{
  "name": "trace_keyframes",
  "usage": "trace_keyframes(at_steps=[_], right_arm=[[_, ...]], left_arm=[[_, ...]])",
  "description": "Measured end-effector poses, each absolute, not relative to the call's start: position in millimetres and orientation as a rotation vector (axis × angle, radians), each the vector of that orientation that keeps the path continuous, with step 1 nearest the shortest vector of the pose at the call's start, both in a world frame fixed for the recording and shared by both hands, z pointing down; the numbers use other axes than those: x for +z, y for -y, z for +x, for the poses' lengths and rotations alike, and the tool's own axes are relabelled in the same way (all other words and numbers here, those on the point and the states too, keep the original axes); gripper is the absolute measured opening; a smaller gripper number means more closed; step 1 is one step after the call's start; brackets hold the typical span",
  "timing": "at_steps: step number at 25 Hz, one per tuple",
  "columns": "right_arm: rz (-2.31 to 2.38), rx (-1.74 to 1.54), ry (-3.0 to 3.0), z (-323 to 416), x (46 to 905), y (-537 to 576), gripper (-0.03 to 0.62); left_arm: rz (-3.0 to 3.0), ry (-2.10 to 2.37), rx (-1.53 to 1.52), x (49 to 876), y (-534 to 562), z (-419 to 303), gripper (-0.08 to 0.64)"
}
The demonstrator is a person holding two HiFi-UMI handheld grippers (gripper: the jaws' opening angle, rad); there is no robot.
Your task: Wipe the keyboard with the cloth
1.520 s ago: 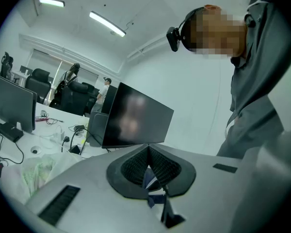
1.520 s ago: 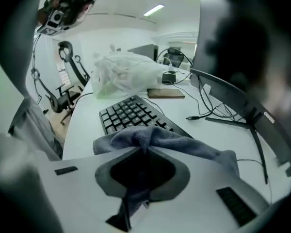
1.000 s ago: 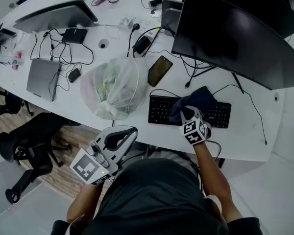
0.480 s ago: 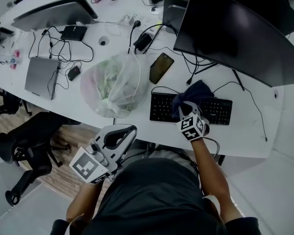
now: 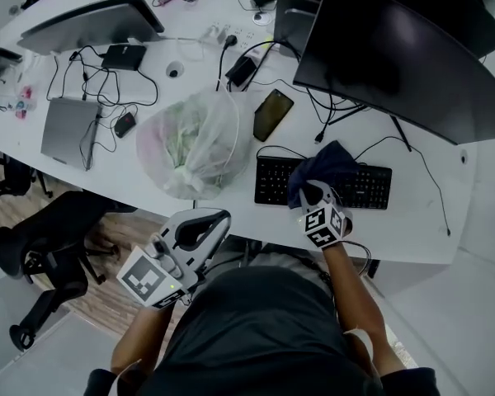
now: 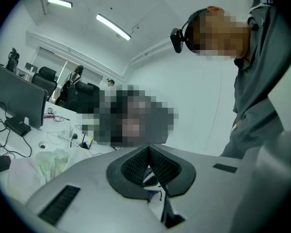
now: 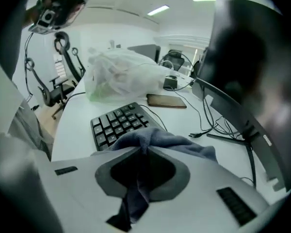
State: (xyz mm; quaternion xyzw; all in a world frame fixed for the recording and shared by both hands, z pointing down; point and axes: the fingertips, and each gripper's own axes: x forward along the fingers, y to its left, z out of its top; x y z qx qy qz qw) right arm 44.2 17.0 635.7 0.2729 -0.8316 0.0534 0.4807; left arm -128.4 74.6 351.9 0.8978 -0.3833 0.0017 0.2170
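On the white worktop (image 5: 433,221), in front of the big dark monitor (image 5: 396,56): a black keyboard (image 5: 272,181). Long axis left to right across the head view, roughly along the worktop's near edge, right end a touch lower than the left.

Draped over the keyboard's middle — a dark blue cloth (image 5: 323,168), bunched up, one peak pointing toward the monitor, keys bare on either side of it.

Clamped on a fold of that cloth: the right gripper (image 5: 312,193), jaws closed hard on the fabric, nose tilted steeply down at the keys, marker cube toward the person.

From the right gripper view: cloth (image 7: 157,141) squeezed between the pads of the right gripper (image 7: 144,152), one tail hanging down behind them, the rest spread out in front over the keys. Left end of the keyboard (image 7: 117,123) showing past the cloth, toward a crumpled clear plastic bag (image 7: 121,74). Dark phone (image 7: 166,101) flat on the worktop beyond the keyboard's far edge.

In the head view, plastic bag (image 5: 190,143) just left of the keyboard, phone (image 5: 271,115) between bag and monitor, lying at a slant.

Left gripper (image 5: 221,219) held off the worktop — low and near the person's body, below the near edge, well apart from the keyboard. Pointing about level. In the left gripper view, jaws of the left gripper (image 6: 148,152) drawn together at the tips, nothing between them.
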Motion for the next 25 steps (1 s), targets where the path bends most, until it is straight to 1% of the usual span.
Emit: trace_keyframes(at_steps=[2,4,6,7,9,12,13,15,18,20,22,25], right_arm=[[0.692,0.180,2.022,55.1,640.9,-16.5,0.040],[0.815,0.235,1.946,98.7,641.0,-5.2,0.040],[0.903,0.207,1.834,137.9,635.3,3.7,0.040],[0.927,0.185,1.796,146.1,631.9,5.7,0.040],[0.923,0.166,1.827,128.0,627.3,1.2,0.040],[0.703,0.141,1.994,51.4,633.4,-31.0,0.040],[0.641,0.126,2.011,39.0,636.9,-39.4,0.040],[0.675,0.154,1.991,55.2,641.4,-38.7,0.040],[0.858,0.226,1.887,125.0,641.8,-22.1,0.040],[0.914,0.197,1.804,150.3,637.5,-15.5,0.040],[0.906,0.186,1.836,129.9,633.4,-17.7,0.040],[0.714,0.179,2.019,52.9,637.4,-44.1,0.040]], left_arm=[[2.518,1.063,-0.003,347.0,-73.4,-127.5,0.003],[2.515,1.074,0.003,347.8,-74.5,-132.1,0.004],[2.498,1.086,0.010,352.3,-77.0,-138.4,0.003],[2.490,1.091,0.011,355.1,-78.2,-140.9,0.003],[2.478,1.096,0.011,359.3,-80.1,-142.3,0.003],[2.468,1.075,0.008,357.8,-78.5,-135.0,0.004],[2.464,1.063,0.009,355.5,-77.6,-131.6,0.003],[2.471,1.052,0.012,352.2,-76.2,-129.0,0.003],[2.457,1.060,0.019,355.7,-77.5,-134.2,0.003],[2.465,1.073,0.017,360.4,-77.9,-138.9,0.003],[2.475,1.074,0.016,363.4,-77.7,-139.7,0.003],[2.487,1.046,0.018,360.9,-74.9,-132.0,0.004]])
